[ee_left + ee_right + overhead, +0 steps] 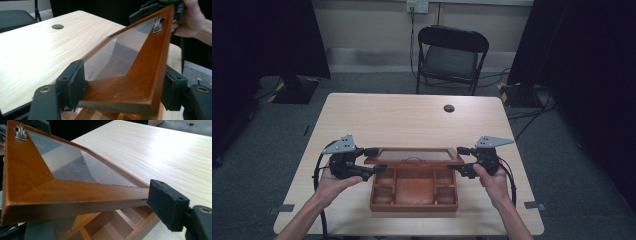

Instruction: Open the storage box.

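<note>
Lid (414, 156) raised over box (414, 192), long axis L-R across table (402, 120). L gripper (373, 160), R gripper (458, 160) each clamp a lid end. R's near jaw hidden under frame.

Bare table (412, 120) beyond the wooden box (414, 192), its raised lid (414, 156) between.

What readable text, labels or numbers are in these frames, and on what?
None readable.
The wooden box and its glass lid carry no lettering; the small metal ornament on the lid frame is decoration, not text.
The wall outlet plate behind the chair is too small to read.
</note>
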`<state>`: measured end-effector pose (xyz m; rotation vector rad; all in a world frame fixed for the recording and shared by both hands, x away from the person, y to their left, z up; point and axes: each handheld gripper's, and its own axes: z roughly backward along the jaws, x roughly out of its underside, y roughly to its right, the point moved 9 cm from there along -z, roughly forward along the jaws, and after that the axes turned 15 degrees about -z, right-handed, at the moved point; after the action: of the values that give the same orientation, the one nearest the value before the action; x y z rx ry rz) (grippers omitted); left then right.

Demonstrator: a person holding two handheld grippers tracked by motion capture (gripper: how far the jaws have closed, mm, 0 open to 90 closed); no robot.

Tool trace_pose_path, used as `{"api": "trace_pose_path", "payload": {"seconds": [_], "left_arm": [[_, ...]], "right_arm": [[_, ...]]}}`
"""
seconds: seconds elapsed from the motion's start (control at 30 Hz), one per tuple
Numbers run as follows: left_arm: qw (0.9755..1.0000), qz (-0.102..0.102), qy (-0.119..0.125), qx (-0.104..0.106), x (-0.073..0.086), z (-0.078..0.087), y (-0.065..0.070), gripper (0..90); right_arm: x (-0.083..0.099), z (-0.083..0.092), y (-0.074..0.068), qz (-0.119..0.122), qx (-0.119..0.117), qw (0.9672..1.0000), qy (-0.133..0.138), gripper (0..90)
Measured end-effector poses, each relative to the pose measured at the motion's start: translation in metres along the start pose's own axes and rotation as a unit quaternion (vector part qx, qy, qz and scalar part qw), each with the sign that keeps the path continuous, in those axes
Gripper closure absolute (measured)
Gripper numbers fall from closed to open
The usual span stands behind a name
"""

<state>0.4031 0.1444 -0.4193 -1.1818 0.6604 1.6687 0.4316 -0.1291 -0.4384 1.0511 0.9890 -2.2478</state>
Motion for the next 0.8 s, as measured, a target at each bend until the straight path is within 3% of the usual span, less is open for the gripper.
{"api": "trace_pose_path", "payload": {"seconds": [0.17,0.5,0.8], "left_arm": [[0.9996,0.005,0.0,-0.029,0.005,0.006,-0.012,33.5],[0.9992,0.008,-0.002,-0.038,0.009,0.006,-0.021,42.6],[0.9989,0.02,0.002,-0.042,0.005,0.0,-0.03,43.7]], "right_arm": [[-0.006,-0.001,0.0,0.0,-0.003,1.0,0.006,28.9],[-0.011,-0.006,0.0,-0.002,-0.006,1.0,0.004,28.9],[-0.018,-0.01,0.002,-0.007,-0.005,0.9999,0.008,28.6]]}}
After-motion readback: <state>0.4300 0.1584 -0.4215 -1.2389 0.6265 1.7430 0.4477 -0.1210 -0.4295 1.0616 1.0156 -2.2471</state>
